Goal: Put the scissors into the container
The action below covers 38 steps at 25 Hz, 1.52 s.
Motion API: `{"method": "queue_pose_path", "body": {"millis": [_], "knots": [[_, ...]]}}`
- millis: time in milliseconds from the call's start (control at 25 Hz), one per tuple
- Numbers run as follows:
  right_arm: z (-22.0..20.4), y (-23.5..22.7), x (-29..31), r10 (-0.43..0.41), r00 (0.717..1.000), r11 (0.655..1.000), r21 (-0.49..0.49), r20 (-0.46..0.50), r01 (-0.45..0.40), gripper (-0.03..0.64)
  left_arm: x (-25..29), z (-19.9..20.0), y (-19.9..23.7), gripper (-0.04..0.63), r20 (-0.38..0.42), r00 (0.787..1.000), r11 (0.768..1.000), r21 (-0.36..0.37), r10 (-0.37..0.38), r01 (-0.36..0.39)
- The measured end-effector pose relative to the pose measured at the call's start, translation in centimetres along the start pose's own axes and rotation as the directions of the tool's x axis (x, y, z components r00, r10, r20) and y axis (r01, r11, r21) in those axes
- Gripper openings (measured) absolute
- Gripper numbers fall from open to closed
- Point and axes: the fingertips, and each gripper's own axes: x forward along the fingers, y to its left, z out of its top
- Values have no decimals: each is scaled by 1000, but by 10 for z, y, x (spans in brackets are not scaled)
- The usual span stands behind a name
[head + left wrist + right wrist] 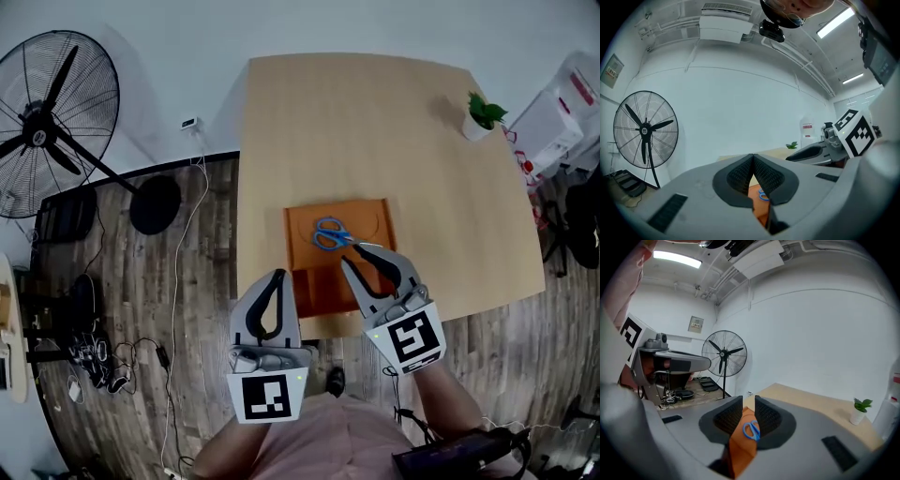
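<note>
The blue-handled scissors (330, 233) lie flat in the orange container (361, 220), which rests on the wooden table (375, 122) near its front edge. My right gripper (351, 254) hovers just in front of the scissors, open, with nothing between its fingers. In the right gripper view the scissors (751, 430) show through the gap of the right gripper (748, 401), lying on the container (740, 448). My left gripper (277, 277) is over the container's near left corner, shut and empty. The left gripper (753, 157) has its pads touching, with a sliver of scissors (762, 194) below.
A small potted plant (483, 114) stands at the table's far right corner. A large floor fan (47, 122) is on the wooden floor to the left, with cables (103, 361) nearby. White boxes (553, 117) are stacked past the table's right side.
</note>
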Motion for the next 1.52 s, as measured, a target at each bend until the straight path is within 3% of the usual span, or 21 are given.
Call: {"method": "queue_pose_path", "body": {"millis": [240,440,760,1000,1160,1360,1520], "knots": [[-38,-5,45,62,989,998,-3,-133,-63,87,29,-29,18,9,-71,997,999,-37,-5,2],[-71,-11,70,129,964,991,-10,-234,-136,101,52,-51,25,9,-136,991,998,-56,-9,1],[-106,-9,97,239,904,967,-1,-354,-256,106,80,-68,46,9,-176,984,997,-65,17,-29],[-126,-7,106,284,845,947,-6,-454,-321,109,88,-71,55,9,-189,981,997,-62,34,-46],[-132,-8,112,292,821,944,9,-491,-330,106,90,-73,61,9,-192,980,997,-61,42,-55],[-131,-5,116,295,822,943,9,-488,-333,97,86,-72,58,9,-183,982,997,-62,37,-49],[-118,-10,106,256,868,958,-6,-425,-286,84,78,-66,49,9,-171,985,998,-51,26,-35]]}}
